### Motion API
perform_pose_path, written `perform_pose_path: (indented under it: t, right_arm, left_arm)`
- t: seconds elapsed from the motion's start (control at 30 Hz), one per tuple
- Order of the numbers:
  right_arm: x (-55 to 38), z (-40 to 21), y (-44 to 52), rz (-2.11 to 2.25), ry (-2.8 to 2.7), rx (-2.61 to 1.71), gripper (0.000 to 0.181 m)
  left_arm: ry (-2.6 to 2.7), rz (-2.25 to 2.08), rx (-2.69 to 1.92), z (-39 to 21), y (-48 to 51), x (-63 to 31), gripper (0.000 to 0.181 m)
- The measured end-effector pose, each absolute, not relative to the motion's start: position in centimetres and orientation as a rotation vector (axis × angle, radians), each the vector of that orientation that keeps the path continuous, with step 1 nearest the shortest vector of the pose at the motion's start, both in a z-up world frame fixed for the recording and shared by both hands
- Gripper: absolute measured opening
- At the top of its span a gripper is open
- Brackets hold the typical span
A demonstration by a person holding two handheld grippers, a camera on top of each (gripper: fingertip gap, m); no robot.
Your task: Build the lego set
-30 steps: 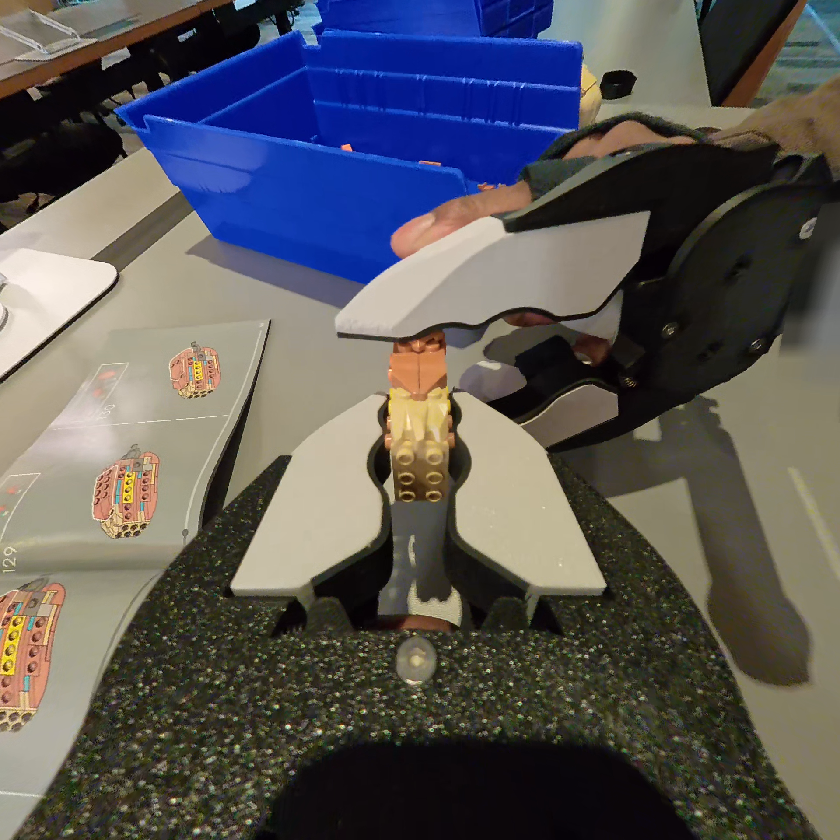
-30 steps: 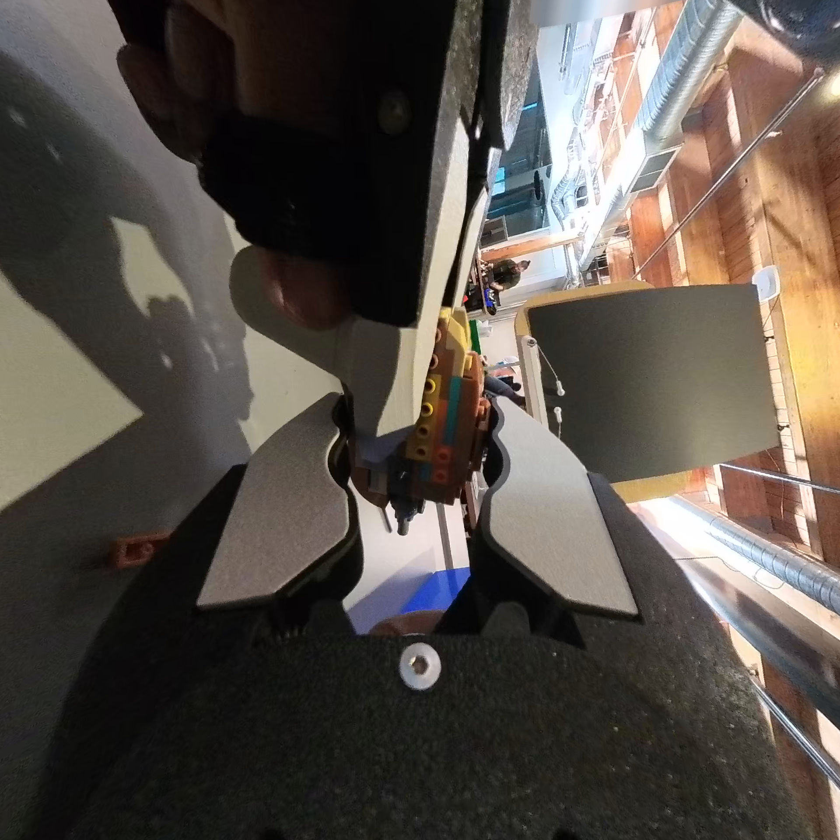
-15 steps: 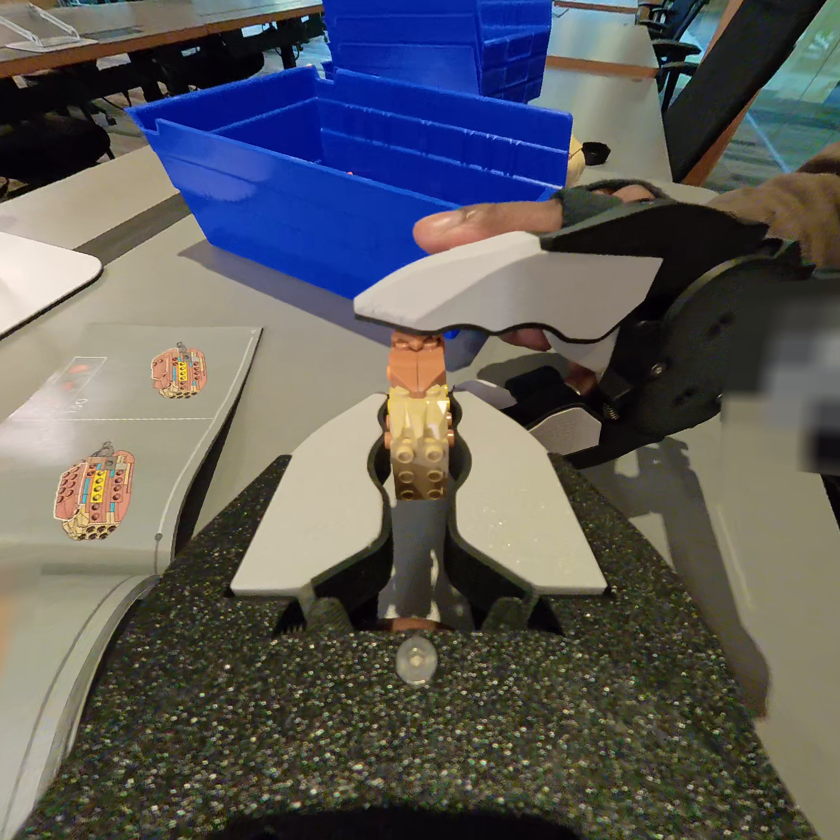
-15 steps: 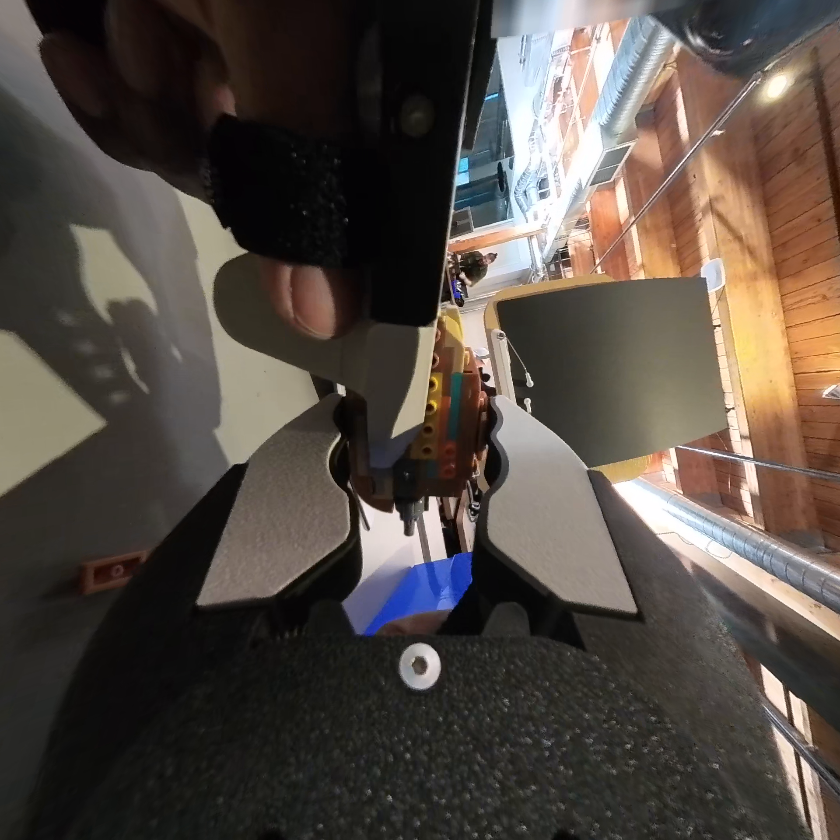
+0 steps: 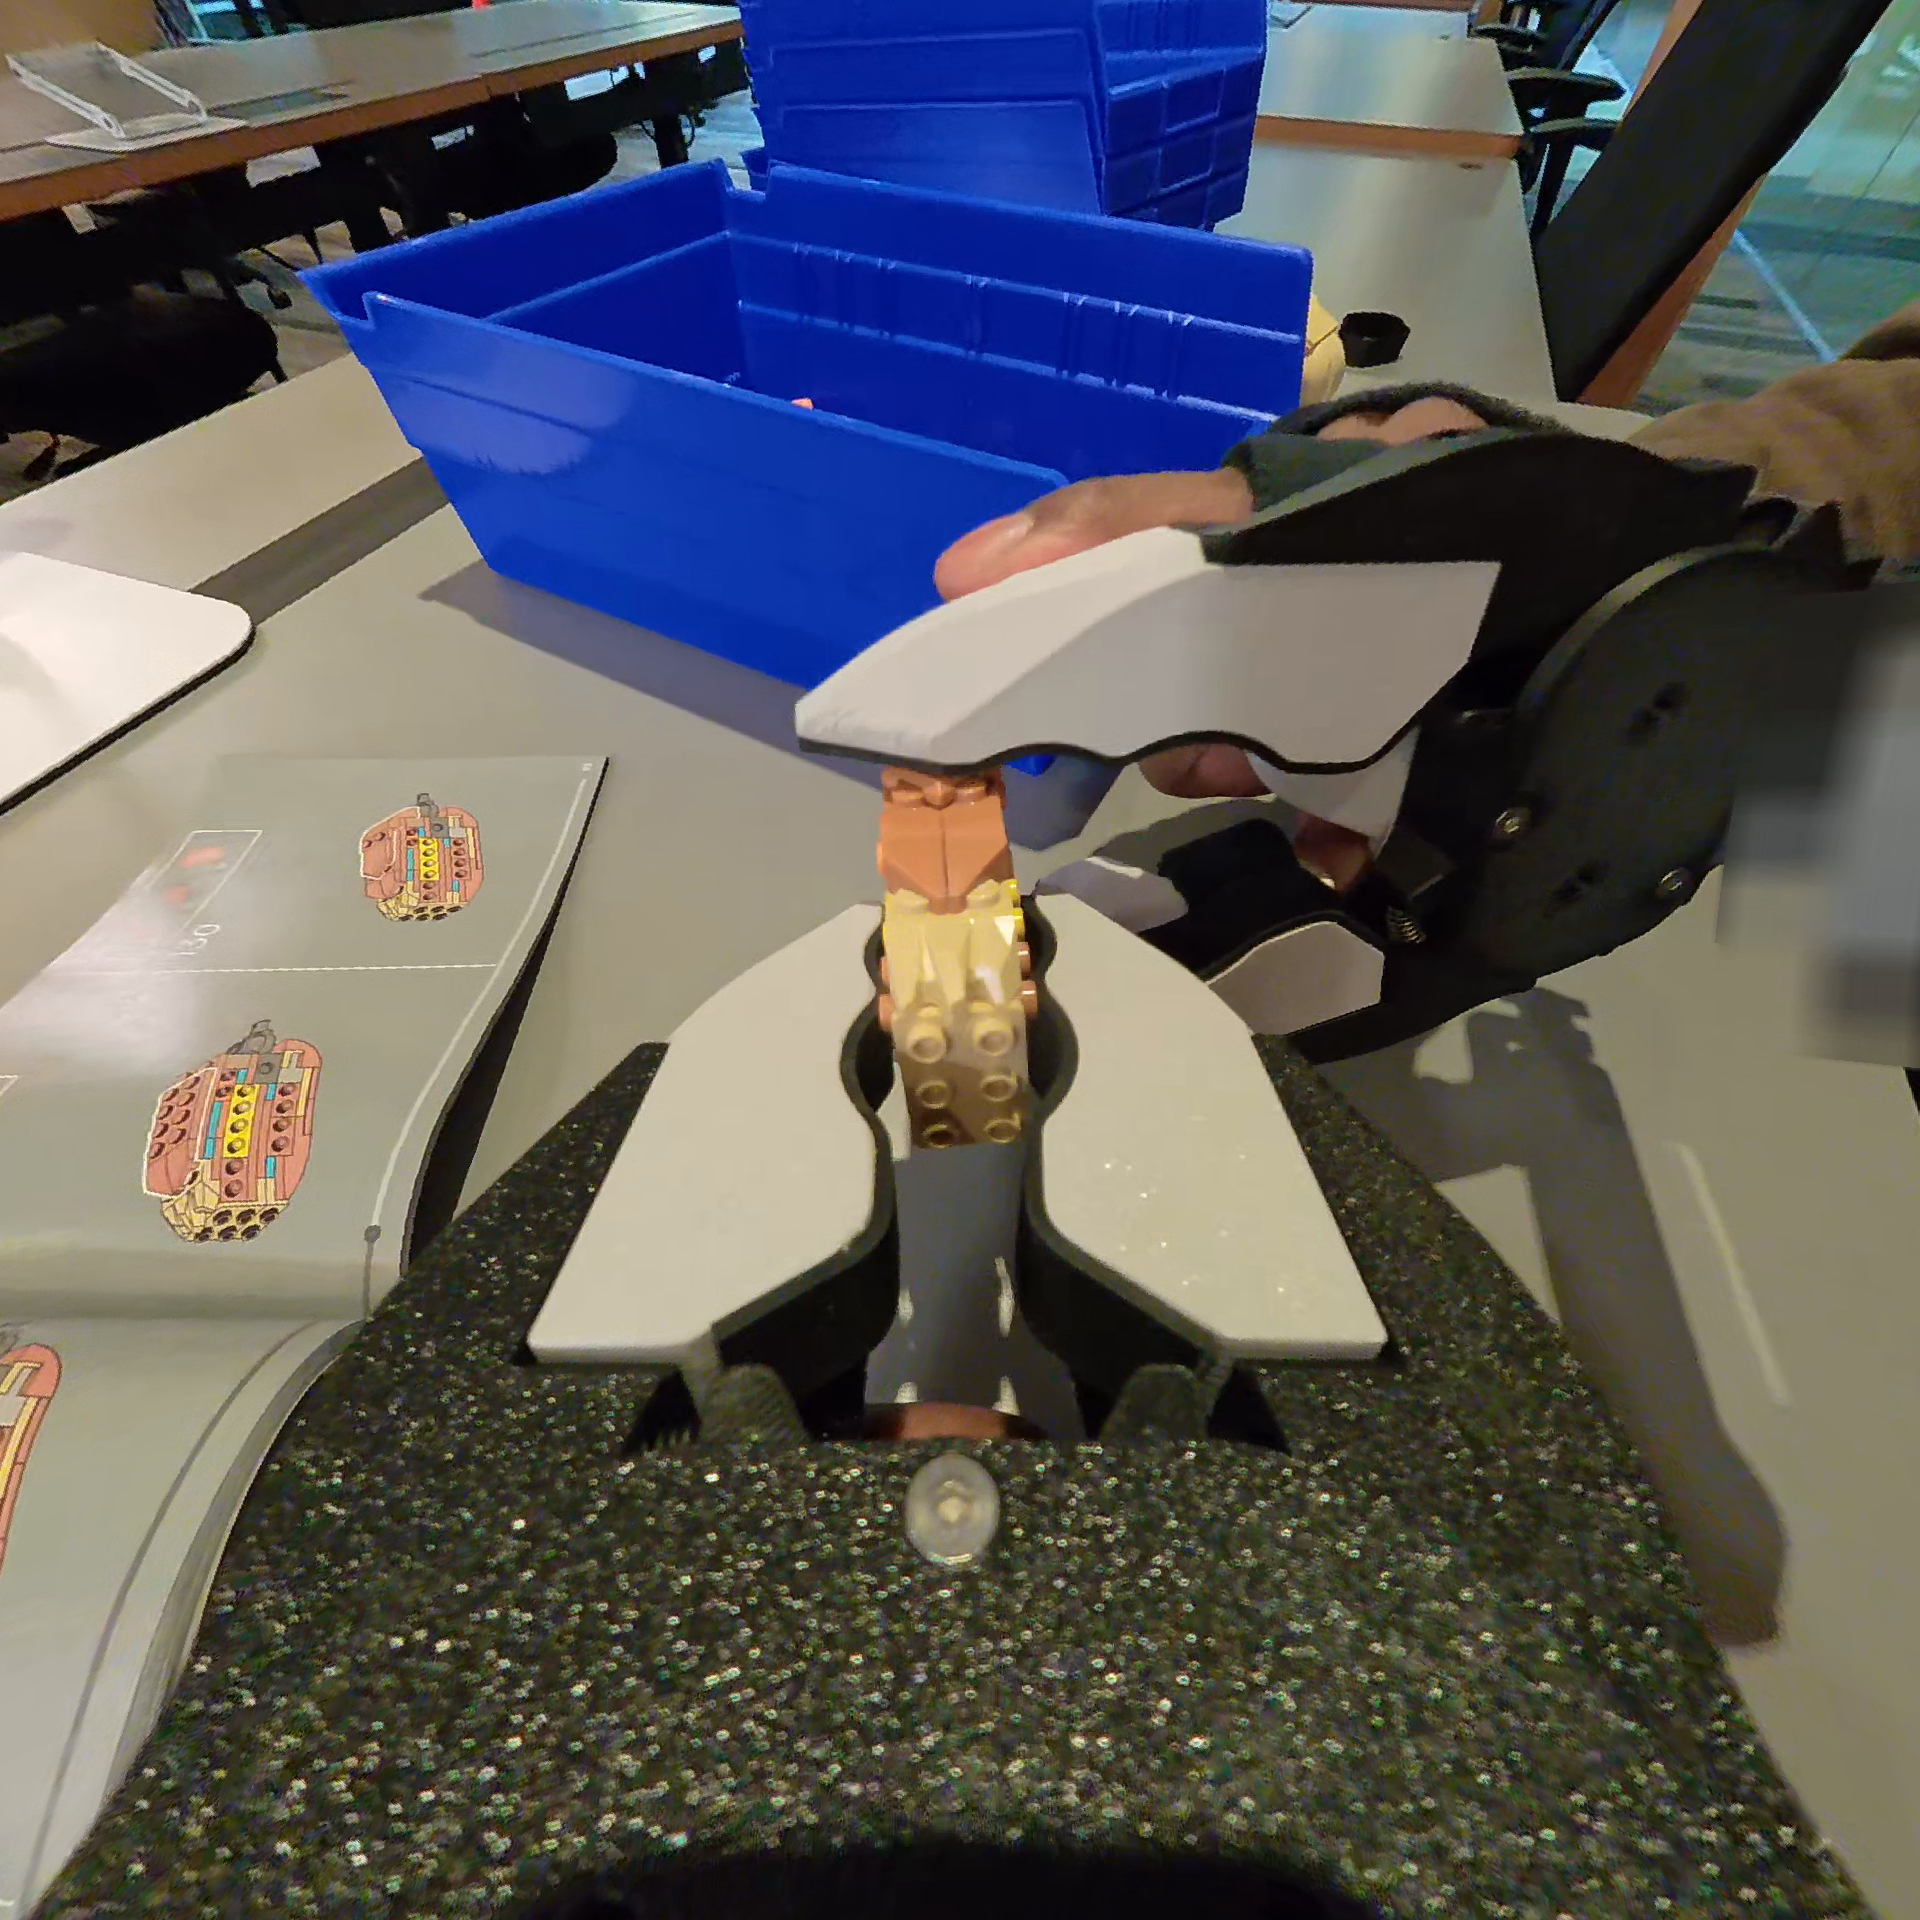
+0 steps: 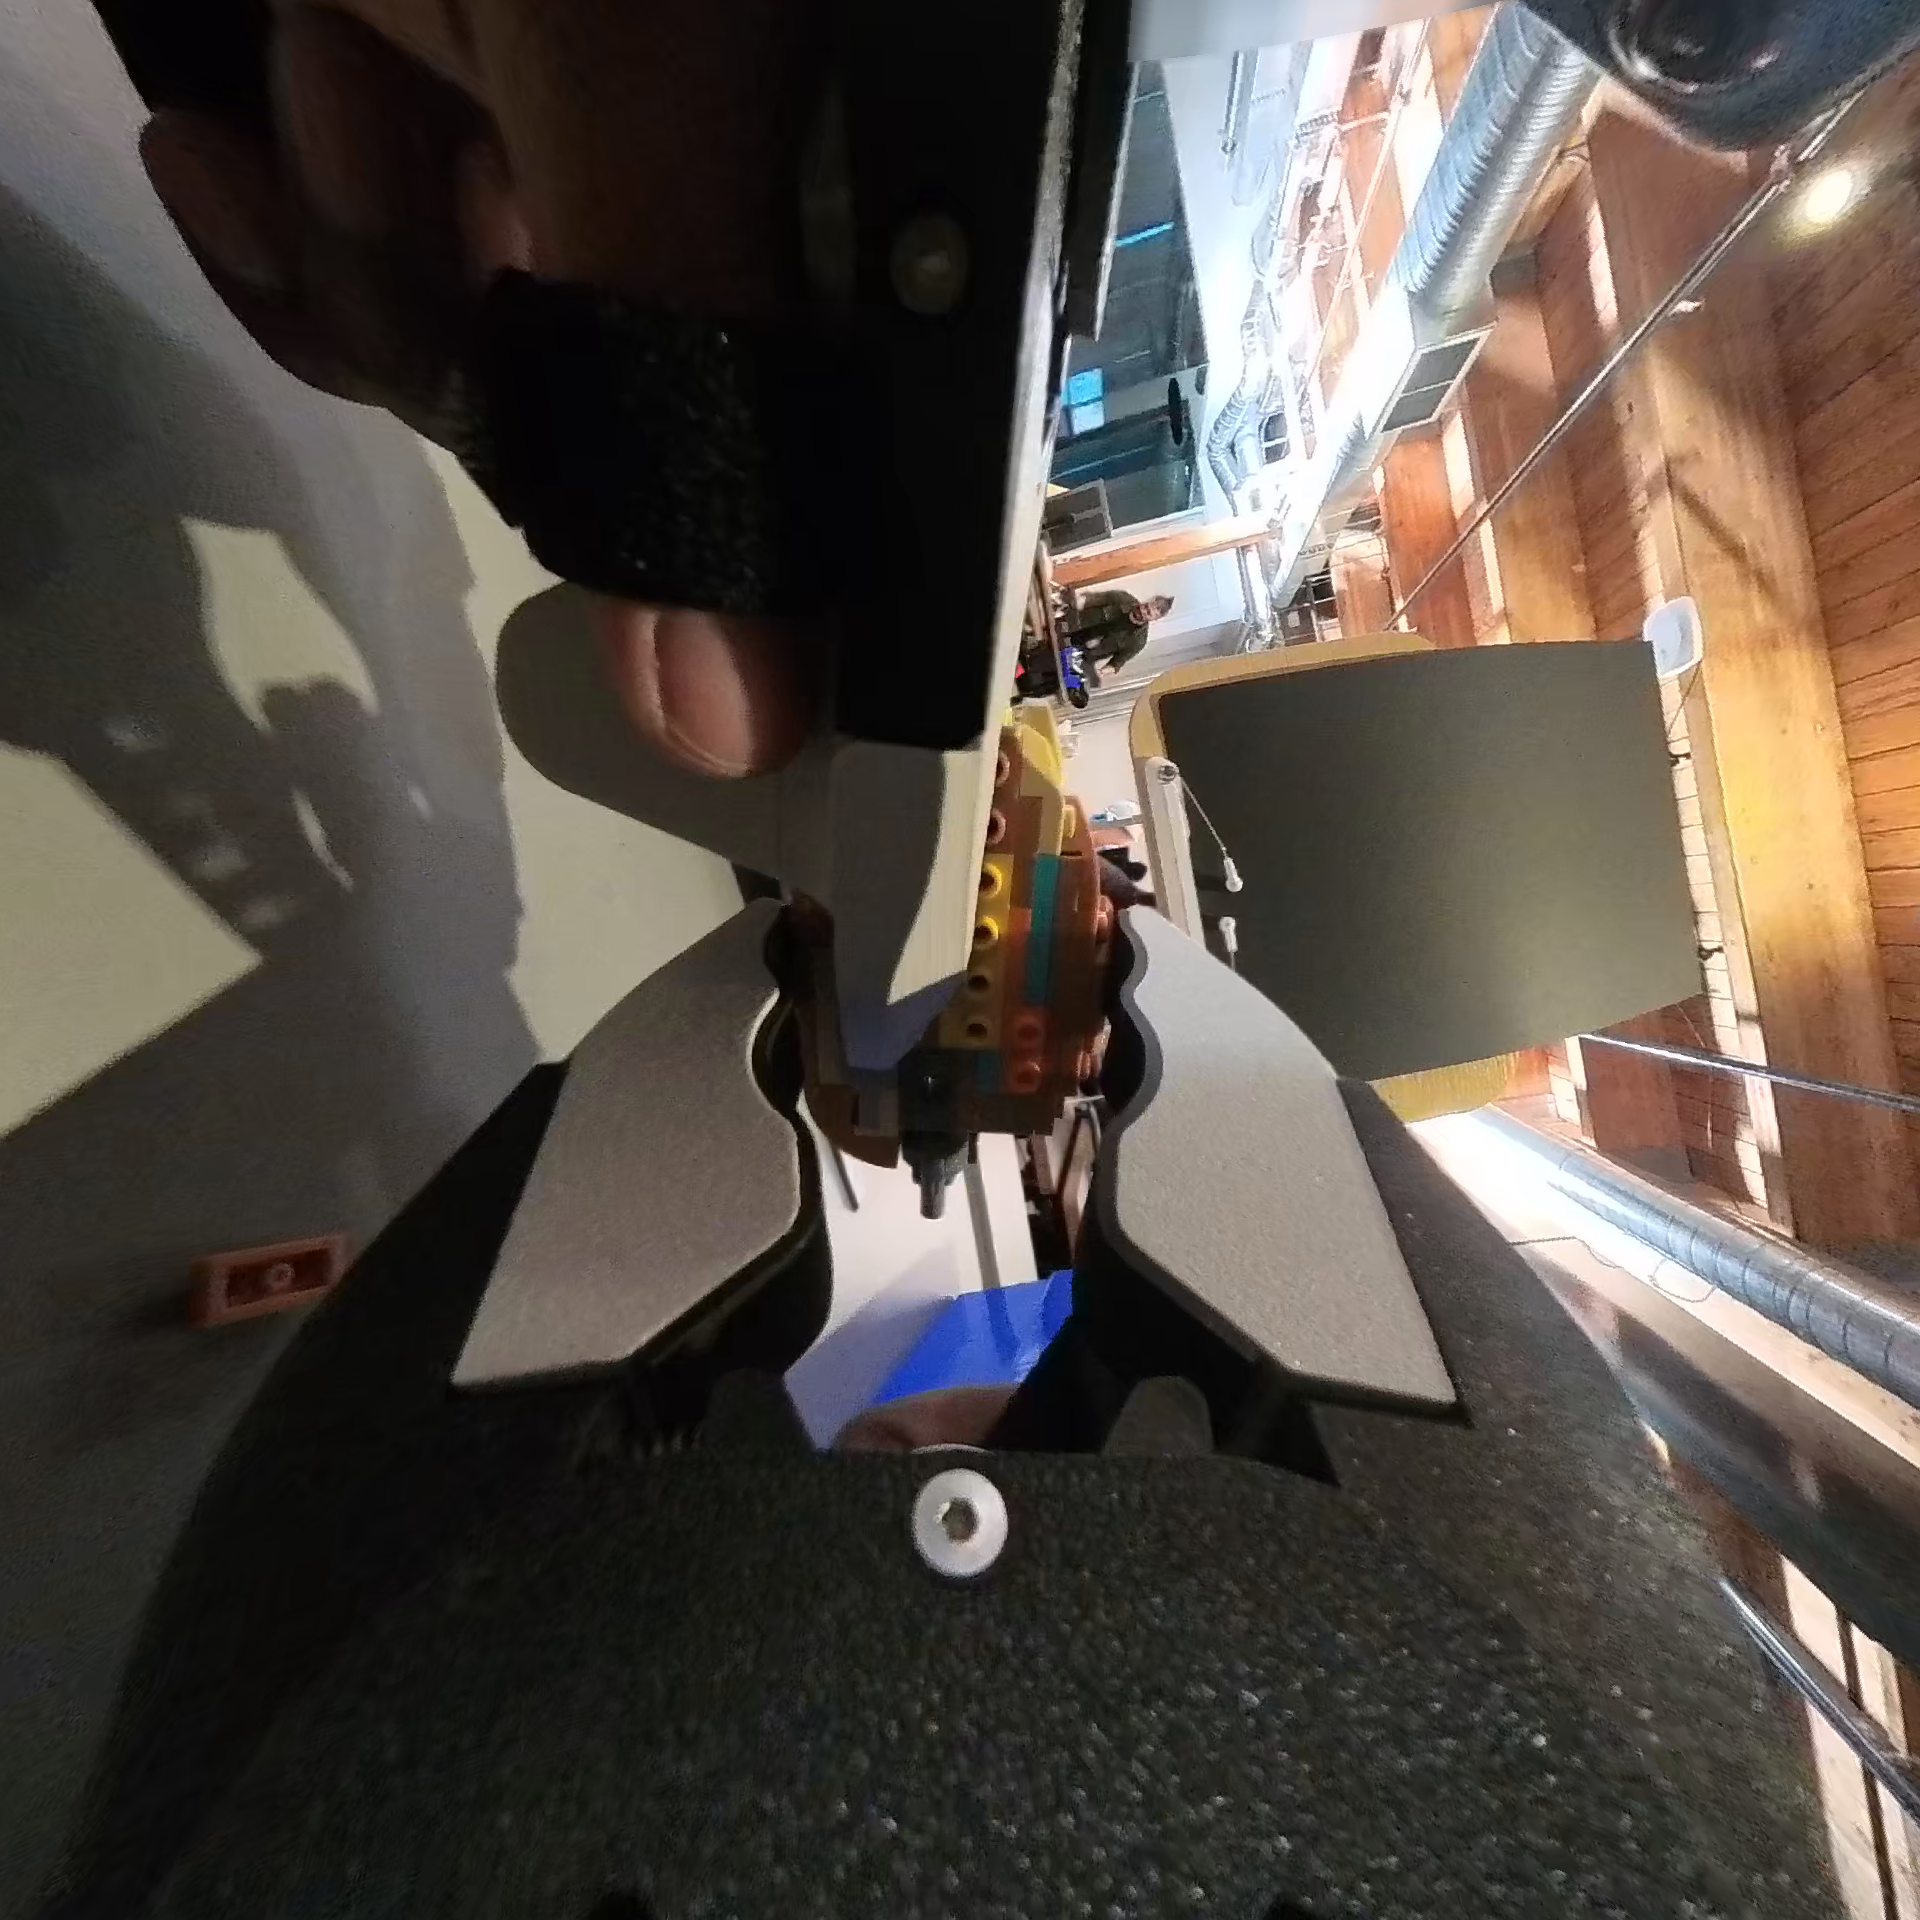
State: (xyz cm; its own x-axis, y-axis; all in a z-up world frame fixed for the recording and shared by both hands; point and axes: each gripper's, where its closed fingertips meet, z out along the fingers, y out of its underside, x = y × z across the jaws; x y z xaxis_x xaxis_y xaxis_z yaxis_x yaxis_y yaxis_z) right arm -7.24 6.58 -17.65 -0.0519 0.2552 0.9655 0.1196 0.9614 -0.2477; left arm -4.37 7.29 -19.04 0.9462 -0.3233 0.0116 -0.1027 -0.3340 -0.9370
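Since a second ago we see the blue bin (image 5: 727,457) shifted farther off and the booklet (image 5: 312,987) slid left; both grippers stay clamped on the lego model (image 5: 951,997); left gripper (image 5: 956,1029) pinches its tan lower part, right gripper (image 6: 961,987) pinches it top and bottom, upper finger (image 5: 1091,665) pressed on the brown top; model held above the grey table (image 5: 675,790); booklet lies open with printed build pictures and step numbers; bin holds a small orange piece (image 5: 800,402); more bins (image 5: 997,94) stacked behind; one brown brick (image 6: 268,1276) loose on the table.
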Motion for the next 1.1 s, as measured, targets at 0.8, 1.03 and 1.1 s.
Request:
perform_pose_path:
  t: [0.8, 1.03, 1.1]
  right_arm:
    - [-7.3, -17.4, 7.7, 0.196, -1.641, -0.419, 0.078]
    - [-7.4, -17.8, 7.5, 0.171, -1.656, -0.379, 0.080]
    - [-7.4, -17.5, 7.4, 0.159, -1.631, -0.355, 0.078]
  left_arm:
    - [0.143, -0.441, -1.872, -18.9, 7.3, -5.5, 0.022]
    - [0.252, -0.272, -1.900, -19.2, 7.4, -5.5, 0.022]
    - [0.311, -0.166, -1.914, -19.4, 7.4, -5.5, 0.022]
